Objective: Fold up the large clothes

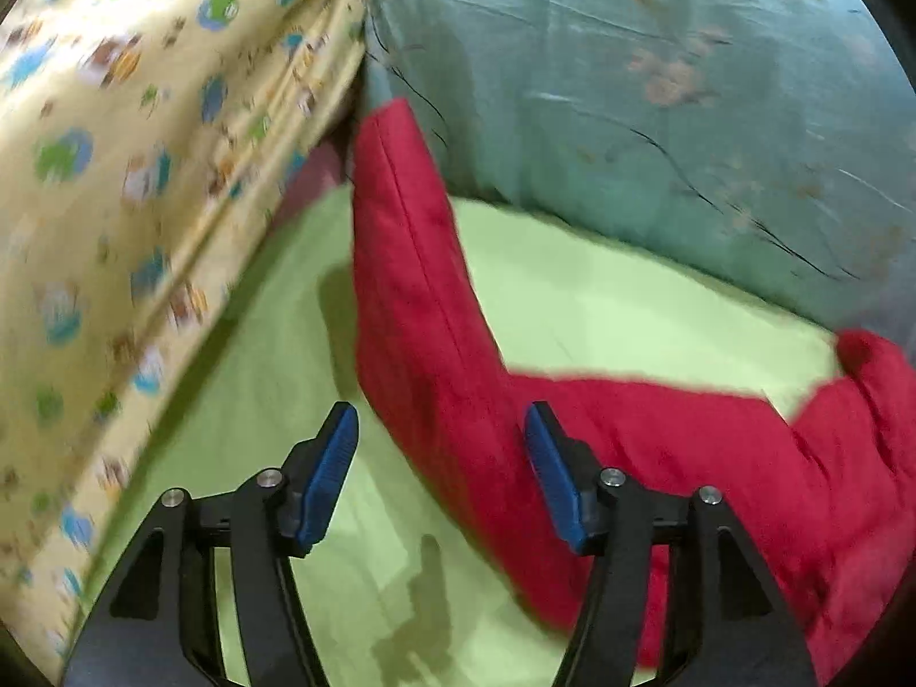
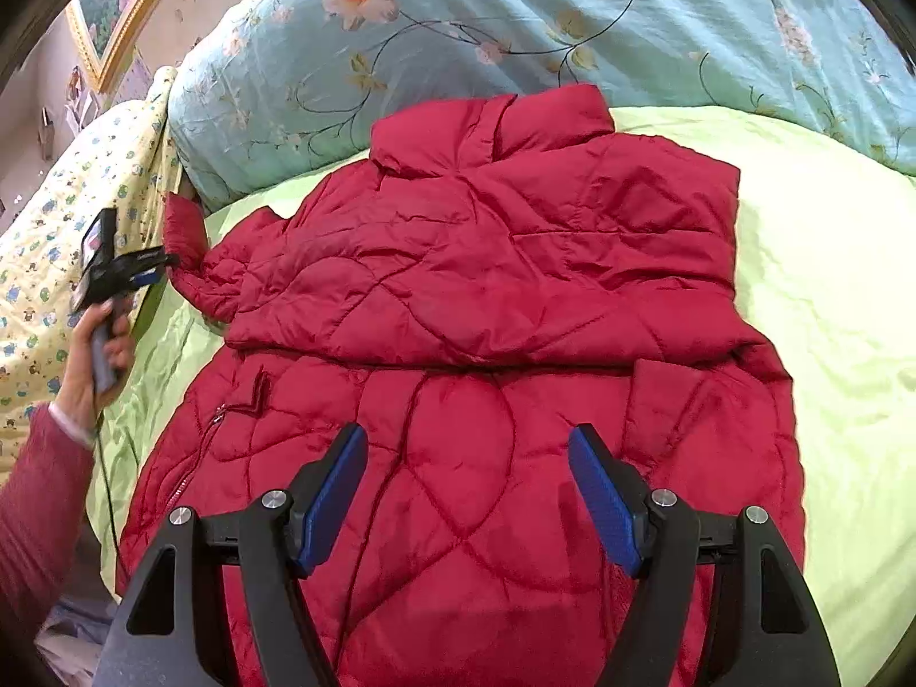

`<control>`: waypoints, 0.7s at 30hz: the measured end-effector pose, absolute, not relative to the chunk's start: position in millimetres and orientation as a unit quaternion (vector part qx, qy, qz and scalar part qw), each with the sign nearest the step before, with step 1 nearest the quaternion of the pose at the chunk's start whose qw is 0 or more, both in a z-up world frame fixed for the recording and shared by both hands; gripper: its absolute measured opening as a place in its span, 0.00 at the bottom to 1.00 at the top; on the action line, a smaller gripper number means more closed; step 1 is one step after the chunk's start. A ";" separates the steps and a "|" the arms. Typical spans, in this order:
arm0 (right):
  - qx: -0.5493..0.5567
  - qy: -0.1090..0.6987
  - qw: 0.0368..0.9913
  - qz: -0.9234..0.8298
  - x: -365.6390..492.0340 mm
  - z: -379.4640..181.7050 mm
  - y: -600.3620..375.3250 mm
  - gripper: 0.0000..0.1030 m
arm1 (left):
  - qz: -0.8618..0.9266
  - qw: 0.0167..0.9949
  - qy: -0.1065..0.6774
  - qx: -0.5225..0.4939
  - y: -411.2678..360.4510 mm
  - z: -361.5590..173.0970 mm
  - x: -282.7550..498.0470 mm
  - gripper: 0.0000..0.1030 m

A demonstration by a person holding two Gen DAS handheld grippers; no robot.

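Sleeve (image 1: 412, 286) was the thing that mattered: it ran out from the red jacket (image 2: 486, 297) toward the left edge of the bed (image 2: 830, 297), its long axis stretching away from the left gripper (image 1: 441, 475) toward the yellow quilt (image 1: 114, 172) and the teal duvet (image 2: 515, 17) at the head. The jacket itself lay spread over the green sheet, collar toward the head, its upper part already doubled over the lower. Left gripper's jaws stood apart, holding nothing, with the sleeve passing just ahead of and between its fingers; it was plainly the nearer tool for that sleeve. Right gripper (image 2: 469, 492) hung over the jacket's lower body, jaws likewise spread and empty. Judging by this, the sleeve probably needed bringing inward across the body next.
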State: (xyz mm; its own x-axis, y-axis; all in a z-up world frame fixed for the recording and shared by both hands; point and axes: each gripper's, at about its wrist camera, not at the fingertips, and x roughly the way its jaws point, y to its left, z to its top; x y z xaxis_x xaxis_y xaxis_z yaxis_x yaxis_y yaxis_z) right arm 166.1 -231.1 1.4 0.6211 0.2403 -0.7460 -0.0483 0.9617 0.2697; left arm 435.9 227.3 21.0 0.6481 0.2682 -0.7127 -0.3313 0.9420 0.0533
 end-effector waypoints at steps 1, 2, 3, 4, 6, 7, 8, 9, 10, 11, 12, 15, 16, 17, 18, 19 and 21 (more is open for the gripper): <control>0.112 0.428 0.893 0.080 164.5 2.1 -231.8 0.72 | 0.168 0.905 0.388 -0.043 232.1 20.1 445.5 0.58; 0.113 0.428 0.893 0.079 163.7 2.4 -231.2 0.72 | 0.166 0.903 0.394 -0.049 236.9 18.0 453.6 0.58; 0.113 0.428 0.893 0.079 162.3 2.5 -231.5 0.72 | 0.166 0.901 0.398 -0.052 239.5 16.0 459.5 0.58; 0.114 0.429 0.893 0.080 161.6 2.5 -232.2 0.72 | 0.164 0.898 0.404 -0.052 241.7 12.6 465.9 0.56; 0.115 0.430 0.892 0.081 159.3 1.5 -232.9 0.72 | 0.153 0.897 0.412 -0.049 240.1 7.4 470.4 0.18; 0.114 0.431 0.891 0.082 158.2 0.7 -233.4 0.72 | 0.152 0.897 0.414 -0.045 237.7 6.2 469.3 0.16; 0.115 0.432 0.891 0.082 157.0 0.0 -233.6 0.72 | 0.148 0.899 0.409 -0.043 235.4 7.0 466.0 0.13; 0.116 0.433 0.890 0.081 156.3 -0.6 -234.1 0.72 | 0.138 0.904 0.403 -0.048 232.6 9.1 458.2 0.11; 0.117 0.432 0.890 0.081 155.5 -0.9 -234.5 0.72 | 0.128 0.906 0.399 -0.053 229.9 11.1 452.8 0.10; 0.119 0.431 0.891 0.081 154.6 -1.1 -235.5 0.72 | 0.120 0.909 0.395 -0.056 226.2 13.3 447.0 0.09; 0.122 0.430 0.891 0.081 154.0 -1.0 -236.7 0.72 | 0.108 0.913 0.389 -0.061 221.3 16.9 437.9 0.09; 0.133 0.426 0.891 0.082 153.8 0.2 -240.0 0.72 | 0.072 0.926 0.365 -0.063 199.7 29.7 409.1 0.08; 0.136 0.424 0.891 0.083 153.9 1.0 -240.8 0.72 | 0.060 0.931 0.355 -0.064 191.1 35.5 399.8 0.08; 0.139 0.422 0.892 0.084 153.8 1.8 -240.9 0.72 | 0.043 0.935 0.345 -0.067 180.9 40.9 388.1 0.08; 0.141 0.421 0.892 0.085 153.7 2.8 -241.1 0.72 | 0.029 0.939 0.337 -0.068 170.4 46.0 376.9 0.08; 0.145 0.419 0.892 0.086 153.6 3.7 -241.8 0.72 | 0.018 0.941 0.330 -0.070 162.8 50.2 369.1 0.08; 0.150 0.418 0.892 0.088 153.2 5.0 -241.8 0.72 | -0.013 0.945 0.319 -0.075 145.8 60.6 354.6 0.08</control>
